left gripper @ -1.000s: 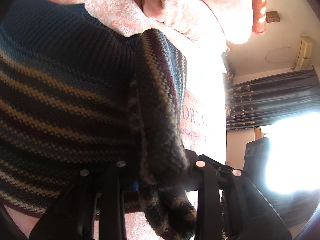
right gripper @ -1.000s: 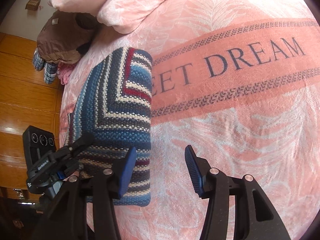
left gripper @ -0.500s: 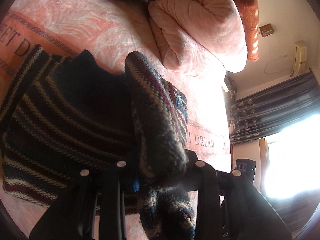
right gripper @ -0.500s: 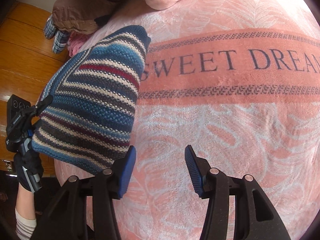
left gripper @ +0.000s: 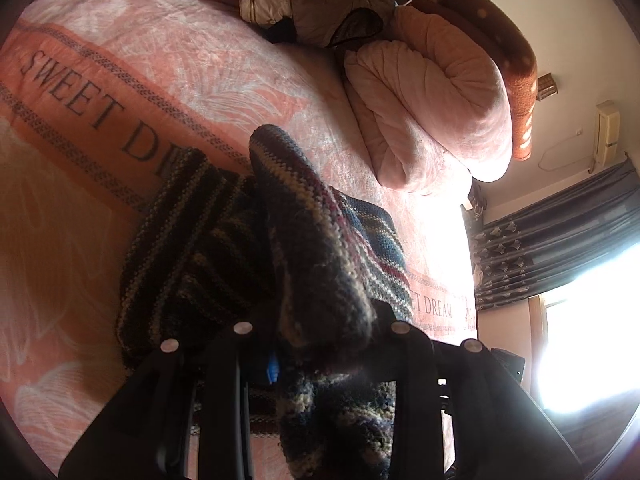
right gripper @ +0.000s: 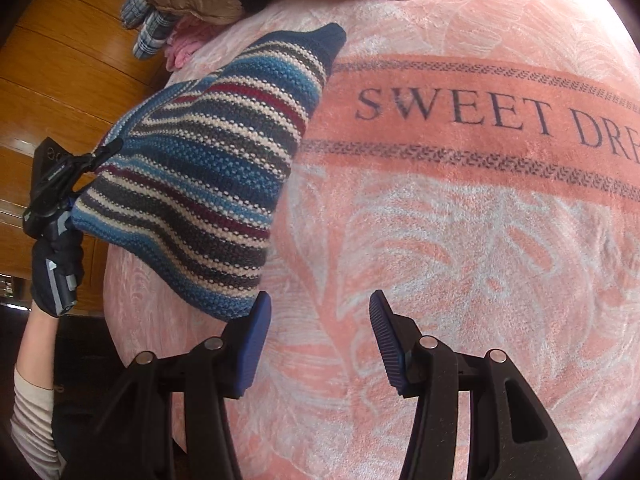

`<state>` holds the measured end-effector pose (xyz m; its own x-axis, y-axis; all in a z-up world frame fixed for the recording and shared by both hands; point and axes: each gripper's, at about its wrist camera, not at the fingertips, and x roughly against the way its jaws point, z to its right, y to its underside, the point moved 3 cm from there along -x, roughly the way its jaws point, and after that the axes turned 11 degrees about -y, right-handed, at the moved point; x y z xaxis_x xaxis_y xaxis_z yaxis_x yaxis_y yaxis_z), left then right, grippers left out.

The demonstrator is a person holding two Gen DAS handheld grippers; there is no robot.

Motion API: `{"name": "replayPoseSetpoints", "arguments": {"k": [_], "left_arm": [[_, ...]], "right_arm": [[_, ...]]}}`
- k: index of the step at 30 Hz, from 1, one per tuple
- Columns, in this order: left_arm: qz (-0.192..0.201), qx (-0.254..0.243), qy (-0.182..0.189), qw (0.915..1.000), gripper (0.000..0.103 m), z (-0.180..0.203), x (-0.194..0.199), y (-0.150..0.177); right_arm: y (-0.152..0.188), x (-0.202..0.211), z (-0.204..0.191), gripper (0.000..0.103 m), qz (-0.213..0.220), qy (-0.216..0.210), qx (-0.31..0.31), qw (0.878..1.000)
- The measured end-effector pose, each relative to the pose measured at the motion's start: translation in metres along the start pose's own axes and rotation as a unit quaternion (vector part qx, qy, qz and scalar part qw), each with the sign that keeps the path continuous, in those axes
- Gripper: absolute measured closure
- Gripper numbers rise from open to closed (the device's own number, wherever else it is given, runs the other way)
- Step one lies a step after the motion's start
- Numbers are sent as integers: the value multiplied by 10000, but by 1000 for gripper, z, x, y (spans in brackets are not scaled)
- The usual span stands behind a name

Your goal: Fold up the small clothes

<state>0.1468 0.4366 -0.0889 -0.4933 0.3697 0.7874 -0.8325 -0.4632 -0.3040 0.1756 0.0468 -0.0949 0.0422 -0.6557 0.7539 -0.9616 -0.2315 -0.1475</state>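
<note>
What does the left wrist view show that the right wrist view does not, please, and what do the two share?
Only the left wrist view shows the left claw shut on a bunched edge of the striped sweater, plus the rolled pink quilt, curtains and bright window.

Only the right wrist view shows the open, empty right claw, the wooden cabinet and the gloved hand holding the left tool.

Both show the sweater and the pink blanket.

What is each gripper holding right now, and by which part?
The left gripper is shut on the striped knit garment, pinching a bunched edge at one end and lifting it off the blanket. The right gripper holds nothing; its jaws are open.
</note>
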Motion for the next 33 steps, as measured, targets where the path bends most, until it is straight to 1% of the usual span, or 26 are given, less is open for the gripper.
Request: {"name": "replayPoseSetpoints", "arguments": {"k": [2,4,6,9,10,11,13,14,16,17,18,19,20,22,23,25,27,29,32,33], "left_arm": [[-14,70,-134,9999,75,-14,-6,0],[-53,147,-177,9997,75,-25,-8,0],[-137,92,-209,9996,75,-28,-13,3],[-278,-5,-288,9992,74,-36,-21,13],[-302,-58,-338,9990,74,-35,-23,14],[-321,-108,-384,9987,74,-35,-25,15],[-351,-161,-441,9983,73,-34,-26,17],[-401,-177,-491,9978,70,-35,-26,17],[-486,-237,-605,9967,68,-37,-21,20],[-460,-263,-680,9963,66,-37,-16,22],[-448,-307,-723,9959,62,-37,-9,24],[-493,-345,-628,9962,60,-35,-3,26],[-535,-363,-505,9966,56,-33,4,29],[-599,-374,-404,9967,53,-33,12,38],[-699,-387,-416,9959,50,-34,13,42],[-868,-413,-518,9940,50,-36,13,53],[-992,-444,-430,9931,49,-35,11,63],[-1156,-500,-475,9909,47,-34,7,70],[-1200,-558,-459,9901,45,-30,4,76],[-1132,-586,-496,9906,57,-29,4,76]], "right_arm": [[-3,-2,-9,50,86,-149,-19,9998],[-6,-8,-16,48,145,-293,-65,9994],[-9,-18,-22,47,193,-461,-180,9986],[-14,-36,-27,46,196,-891,-510,9945],[-16,-44,-30,45,173,-941,-564,9938],[-18,-50,-34,44,145,-925,-578,9939],[-20,-61,-39,38,107,-871,-597,9943],[-21,-66,-40,37,86,-879,-628,9941],[-21,-75,-42,38,34,-807,-681,9944],[-22,-79,-42,40,-1,-732,-670,9951],[-21,-81,-42,51,-21,-687,-628,9957],[-21,-83,-42,60,-31,-655,-561,9963],[-21,-83,-42,60,-26,-605,-510,9969],[-21,-82,-39,61,-29,-608,-511,9968],[-21,-82,-38,61,-30,-616,-540,9966],[-20,-80,-36,61,-22,-621,-598,9963],[-19,-79,-37,61,-18,-574,-591,9966],[-20,-81,-41,60,-21,-524,-575,9970],[-22,-82,-46,59,-33,-453,-565,9974],[-23,-83,-48,59,-36,-434,-556,9975]]}}
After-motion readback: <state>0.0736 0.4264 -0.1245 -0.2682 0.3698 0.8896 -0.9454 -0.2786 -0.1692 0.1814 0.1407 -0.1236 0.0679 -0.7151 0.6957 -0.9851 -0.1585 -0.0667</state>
